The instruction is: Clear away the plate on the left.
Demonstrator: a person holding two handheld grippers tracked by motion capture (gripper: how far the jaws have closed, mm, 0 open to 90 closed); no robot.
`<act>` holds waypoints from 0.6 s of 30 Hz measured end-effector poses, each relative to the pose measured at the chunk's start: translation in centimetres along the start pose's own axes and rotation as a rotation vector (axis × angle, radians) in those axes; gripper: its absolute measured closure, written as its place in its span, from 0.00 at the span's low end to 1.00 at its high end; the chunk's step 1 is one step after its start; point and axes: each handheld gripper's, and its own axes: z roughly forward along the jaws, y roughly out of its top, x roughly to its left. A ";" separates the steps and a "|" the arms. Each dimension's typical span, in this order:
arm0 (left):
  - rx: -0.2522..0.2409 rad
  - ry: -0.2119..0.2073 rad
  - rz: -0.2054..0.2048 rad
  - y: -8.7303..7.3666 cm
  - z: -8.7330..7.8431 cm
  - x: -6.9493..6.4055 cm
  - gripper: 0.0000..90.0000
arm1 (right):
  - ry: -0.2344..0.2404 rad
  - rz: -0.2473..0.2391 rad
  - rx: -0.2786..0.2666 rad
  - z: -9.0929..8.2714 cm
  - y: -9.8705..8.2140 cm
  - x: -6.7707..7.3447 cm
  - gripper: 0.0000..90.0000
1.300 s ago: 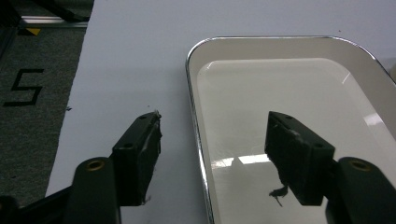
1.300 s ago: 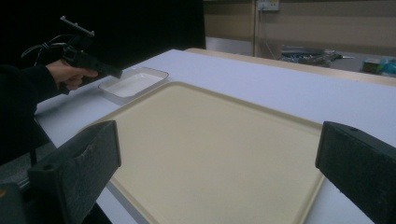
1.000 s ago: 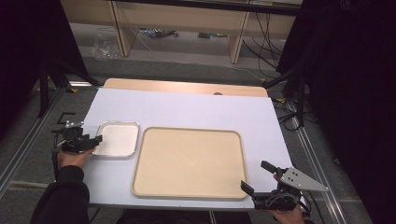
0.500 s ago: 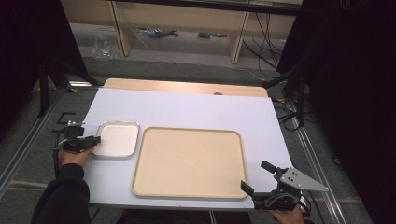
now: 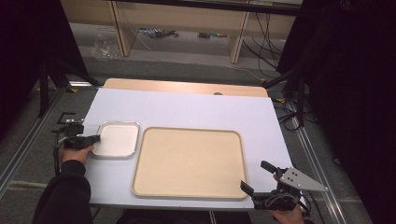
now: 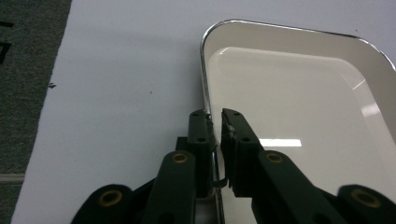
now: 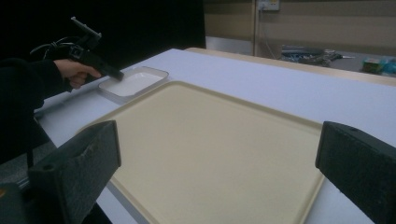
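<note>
The left claw [image 6: 215,122] has just been closing, and its jaws now pinch the near rim of the small white tray [image 6: 299,112], one jaw outside the metal edge and the other inside over the pale bottom. From the high view, this small white tray [image 5: 116,138] lies flat on the white tabletop [image 5: 187,109] near its left side, just beside the big beige tray [image 5: 189,161] with a narrow strip of tabletop between them (the two do not touch). The left claw [image 5: 93,139] reaches in from the tabletop's left edge, held level in the person's left hand [image 5: 72,151].

The right claw [image 5: 259,175] is held at the near right corner of the tabletop, just beside the beige tray's corner, with its jaws spread wide and nothing between them. In its own view the two black jaws frame the big beige tray [image 7: 210,154], and the left claw [image 7: 114,73] at the small white tray [image 7: 135,81] is seen farther off.
</note>
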 end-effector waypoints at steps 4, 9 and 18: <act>0.004 0.005 0.013 0.1 0.0 -0.1 0.94 | 0.007 -0.002 0.000 0.0 0.0 0.0 0.01; -0.032 -0.026 -0.056 -0.1 -0.2 0.2 0.96 | 0.006 0.004 0.007 -0.1 0.0 0.1 0.01; -0.084 -0.063 -0.065 0.2 -0.8 0.2 0.98 | -0.008 -0.013 0.008 -0.1 0.1 0.0 0.01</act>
